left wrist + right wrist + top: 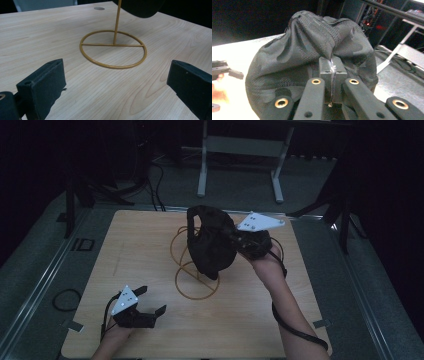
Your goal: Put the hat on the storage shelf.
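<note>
Left tongs (pixel 150 304): we see them low at the near left of the desk (pixel 100 270), jaws spread wide with nothing between them. In the left gripper view the two black pads (pixel 42 82) stand far apart over bare wood, facing the stand.

Desk: pale wood grain, lit dimly — the room around it is dark.

Wire stand (pixel 192 270): a gold-coloured frame near the middle of the desk. Its round base ring (pixel 113 48) lies flat on the wood, crossed by a straight bar, and a thin upright rod (pixel 116 22) rises from that bar. It sits well apart from the left tongs and ahead of them.

Dark cap (pixel 210 242): we take it for a cap of black mesh-like fabric with a faint camouflage pattern. It hangs over the upper part of the wire stand, above the desk's middle; whether it rests on the wire or is merely held against it we cannot tell. In the left gripper view its lower edge (pixel 140 7) shows just beside the rod's top.

Right tongs (pixel 239 239): raised above the desk at the right of the cap, the forearm coming up from the near right. The jaws are pressed together on a fold of the cap's fabric — the right gripper view shows the cloth (pixel 312 55) pinched between the two pads (pixel 324 68) and bunching up beyond them.

Floor frame (pixel 240 150): a white metal frame stands on the grey floor beyond the desk.
</note>
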### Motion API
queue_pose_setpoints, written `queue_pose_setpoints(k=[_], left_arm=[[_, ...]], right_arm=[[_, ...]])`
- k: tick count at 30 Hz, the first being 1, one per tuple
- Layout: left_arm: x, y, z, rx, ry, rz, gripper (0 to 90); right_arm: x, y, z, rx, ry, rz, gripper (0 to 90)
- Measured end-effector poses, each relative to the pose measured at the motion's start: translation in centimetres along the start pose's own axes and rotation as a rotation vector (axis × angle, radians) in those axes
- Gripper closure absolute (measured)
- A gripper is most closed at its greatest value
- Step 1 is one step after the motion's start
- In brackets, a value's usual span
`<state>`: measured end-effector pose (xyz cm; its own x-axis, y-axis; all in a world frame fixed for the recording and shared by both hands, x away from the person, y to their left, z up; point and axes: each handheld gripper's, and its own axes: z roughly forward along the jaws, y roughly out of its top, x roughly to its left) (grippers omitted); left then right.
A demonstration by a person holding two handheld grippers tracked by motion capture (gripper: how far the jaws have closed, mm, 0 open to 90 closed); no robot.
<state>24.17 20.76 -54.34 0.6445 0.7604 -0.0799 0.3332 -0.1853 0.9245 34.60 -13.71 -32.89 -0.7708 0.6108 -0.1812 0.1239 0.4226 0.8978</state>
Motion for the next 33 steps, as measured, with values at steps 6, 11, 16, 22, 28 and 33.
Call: queue_pose_setpoints(k=[6, 11, 16, 22, 28, 33], left_arm=[[0.1, -0.3, 0.2, 0.009, -0.002, 0.003, 2.4], [0.0, -0.3, 0.1, 0.001, -0.004, 0.004, 2.5], [0.1, -0.4, 0.1, -0.001, 0.001, 0.005, 2.6], [0.1, -0.3, -0.1, -0.012, -0.001, 0.004, 2.6], [0.2, -0.4, -0.3, -0.016, 0.002, -0.002, 2.7], [0.0, -0.4, -0.3, -0.016, 0.005, 0.014, 2.6]], right_arm=[[0.3, -0.3, 0.8, 0.021, 0.026, 0.000, 89.7], [0.4, -0.6, 1.2, 0.029, 0.045, 0.013, 89.7], [0.7, -0.9, 1.9, 0.045, 0.061, 0.008, 89.6], [0.9, -1.0, 2.5, 0.062, 0.085, 0.023, 89.0], [0.5, -1.4, 2.7, 0.044, 0.099, 0.069, 87.0], [0.3, -1.4, 2.7, 0.043, 0.121, 0.083, 81.0]])
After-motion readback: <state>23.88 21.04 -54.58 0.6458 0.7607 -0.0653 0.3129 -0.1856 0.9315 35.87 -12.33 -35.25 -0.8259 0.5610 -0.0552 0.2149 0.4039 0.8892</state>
